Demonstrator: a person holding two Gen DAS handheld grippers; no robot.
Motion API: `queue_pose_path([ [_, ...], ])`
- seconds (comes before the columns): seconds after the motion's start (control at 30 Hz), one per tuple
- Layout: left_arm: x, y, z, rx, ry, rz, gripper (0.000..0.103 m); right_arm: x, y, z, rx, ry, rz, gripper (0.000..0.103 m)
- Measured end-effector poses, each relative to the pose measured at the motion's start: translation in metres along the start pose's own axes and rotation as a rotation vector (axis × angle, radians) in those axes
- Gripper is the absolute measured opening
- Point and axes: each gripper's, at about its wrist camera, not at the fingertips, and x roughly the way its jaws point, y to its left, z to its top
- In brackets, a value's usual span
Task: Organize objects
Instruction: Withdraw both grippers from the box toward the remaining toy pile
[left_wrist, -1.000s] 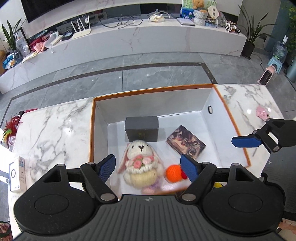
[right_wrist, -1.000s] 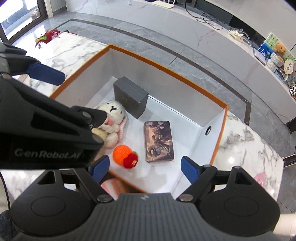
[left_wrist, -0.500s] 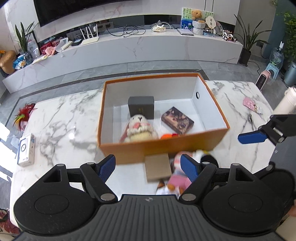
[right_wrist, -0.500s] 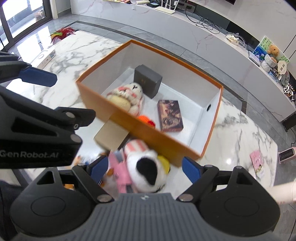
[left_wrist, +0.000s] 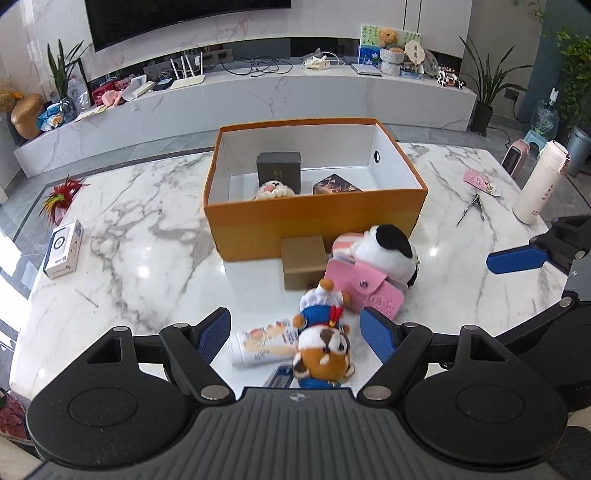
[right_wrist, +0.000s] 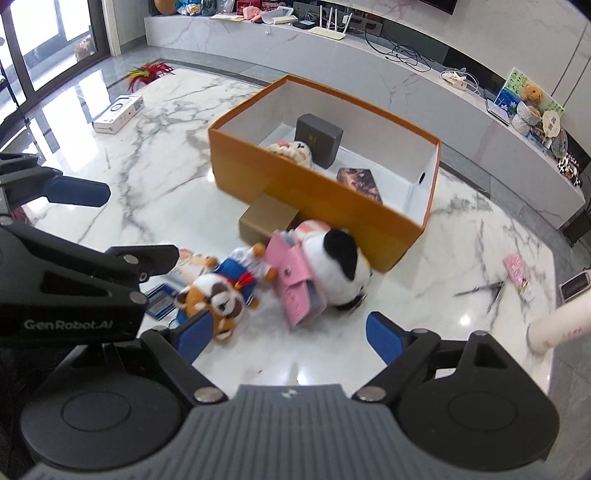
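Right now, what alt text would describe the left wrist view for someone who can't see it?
An open left gripper hovers over a raccoon plush on a marble table; beyond it, a pink pouch, brown box and open orange box.

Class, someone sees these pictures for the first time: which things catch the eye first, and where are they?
The open orange cardboard box stands mid-table on the white marble table. In front of it lies a jumble: a black-and-white plush toy, a pink snap wallet and a brown raccoon plush in blue.
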Motion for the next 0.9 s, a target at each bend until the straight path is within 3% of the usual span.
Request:
queue_pose_path([
  [0.27,0.033,0.012,-0.020,-0.024,0.016,-0.029,0.091,0.039,-0.009,-0.017,0.037,-0.010,0.033,0.091],
  [0.57,0.103,0.027,-0.046,-0.083,0.093,-0.134,0.091,0.082,-0.037,-0.029,0.086,-0.072,-0.016,0.093],
  [0.8,0.135,0.025,-0.056,-0.150,0.091,-0.252,0.091,0.099,-0.071,-0.047,0.286,-0.162,0.111,0.093],
  [0.9,0.140,0.017,-0.055,-0.122,0.083,-0.226,0.091,0.100,-0.079,-0.046,0.323,-0.177,0.131,0.093],
])
